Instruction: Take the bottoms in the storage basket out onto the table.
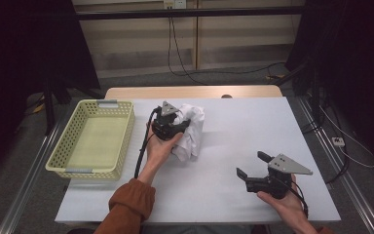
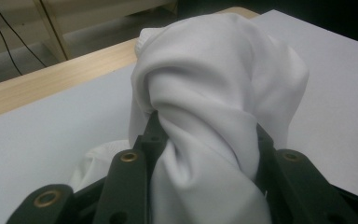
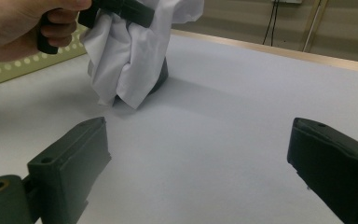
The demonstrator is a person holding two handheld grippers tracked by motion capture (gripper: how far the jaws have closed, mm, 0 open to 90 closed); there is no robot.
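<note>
White crumpled cloth [image 1: 191, 130], a soft bundle of smooth fabric, sits a little left of the middle of the high view, on the pale grey surface [image 1: 233, 146]. The left tongs [image 1: 179, 118] are clamped on it: in the left gripper view the cloth [image 2: 214, 107] bulges up between the two black jaws, which press against a twisted fold from both sides. In the right gripper view, at the upper left of the frame, the same cloth [image 3: 130, 51] hangs down from the left tongs [image 3: 121, 11], its lower folds touching the surface [image 3: 223, 121] or nearly so; I cannot tell which. The left hand [image 1: 161, 146] wraps the body of these tongs, and an orange-brown sleeve [image 1: 131, 200] enters from the bottom edge of the high view.

The right tongs [image 1: 251, 165] are at the lower right of the high view, well apart from the cloth, held by the right hand [image 1: 285, 204]. Their jaws stand wide apart with nothing between them; the right gripper view shows bare surface in the gap.

A pale yellow perforated plastic basket [image 1: 70, 141] stands at the left of the high view, just beside the left hand, on the edge of the surface.
</note>
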